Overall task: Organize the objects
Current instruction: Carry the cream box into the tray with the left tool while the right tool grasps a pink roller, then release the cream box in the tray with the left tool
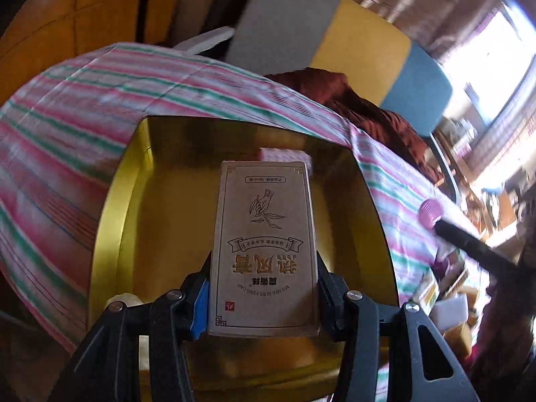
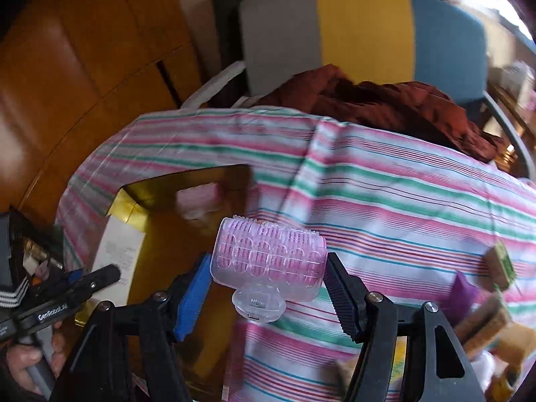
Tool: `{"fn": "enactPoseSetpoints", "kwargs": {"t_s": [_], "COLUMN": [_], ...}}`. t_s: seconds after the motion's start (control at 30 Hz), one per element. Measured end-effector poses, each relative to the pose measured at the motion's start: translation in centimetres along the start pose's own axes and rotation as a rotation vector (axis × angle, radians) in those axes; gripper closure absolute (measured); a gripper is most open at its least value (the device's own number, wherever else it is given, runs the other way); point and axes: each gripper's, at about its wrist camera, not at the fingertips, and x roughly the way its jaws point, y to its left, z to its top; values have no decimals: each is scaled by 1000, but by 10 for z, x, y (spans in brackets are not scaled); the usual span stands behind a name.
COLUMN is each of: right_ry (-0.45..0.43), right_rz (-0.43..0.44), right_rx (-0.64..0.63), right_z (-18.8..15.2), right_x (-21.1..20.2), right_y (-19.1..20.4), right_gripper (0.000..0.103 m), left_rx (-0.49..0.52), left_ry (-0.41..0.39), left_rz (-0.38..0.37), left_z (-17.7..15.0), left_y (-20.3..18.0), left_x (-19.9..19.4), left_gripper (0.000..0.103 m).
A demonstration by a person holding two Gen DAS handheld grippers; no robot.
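Firmly gripped: flat cardboard box (image 1: 264, 251), ridged plastic hair roller (image 2: 268, 261)

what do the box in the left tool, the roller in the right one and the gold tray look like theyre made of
Box: matte tan cardboard by the look, with printed lines and gold lettering. Roller: translucent pink plastic, moulded grid and small bristles, with a clear clip. Tray: shiny gold, mirror-like reflections; foil-covered card or metal, hard to say.

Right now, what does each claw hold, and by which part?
Left claw: box, by its long sides near one end. Right claw: pink roller, by its two ends.
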Motion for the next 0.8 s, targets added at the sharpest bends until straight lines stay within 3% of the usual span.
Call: {"fn": "enactPoseSetpoints", "kwargs": {"t_s": [0.17, 0.27, 0.37, 0.6, 0.8], "right_ry": [39, 19, 7, 28, 12], "right_rz": [39, 42, 31, 4, -7], "right_rx": [-7, 25, 32, 42, 101], "right_z": [24, 40, 45, 12, -22], "right_x": [33, 43, 44, 34, 20], "right_y": [31, 41, 43, 26, 10], "right_gripper": [35, 21, 21, 14, 10], "left_rx": [-86, -103, -89, -112, -95], "left_ry": [2, 10, 21, 54, 91], "left_rz": [-40, -101, -122, -106, -236], "left_z": [17, 26, 26, -3, -20], "left_y": [4, -3, -11, -5, -15], "left_x": [9, 17, 26, 22, 33], "left_gripper": [51, 39, 36, 37, 36]}}
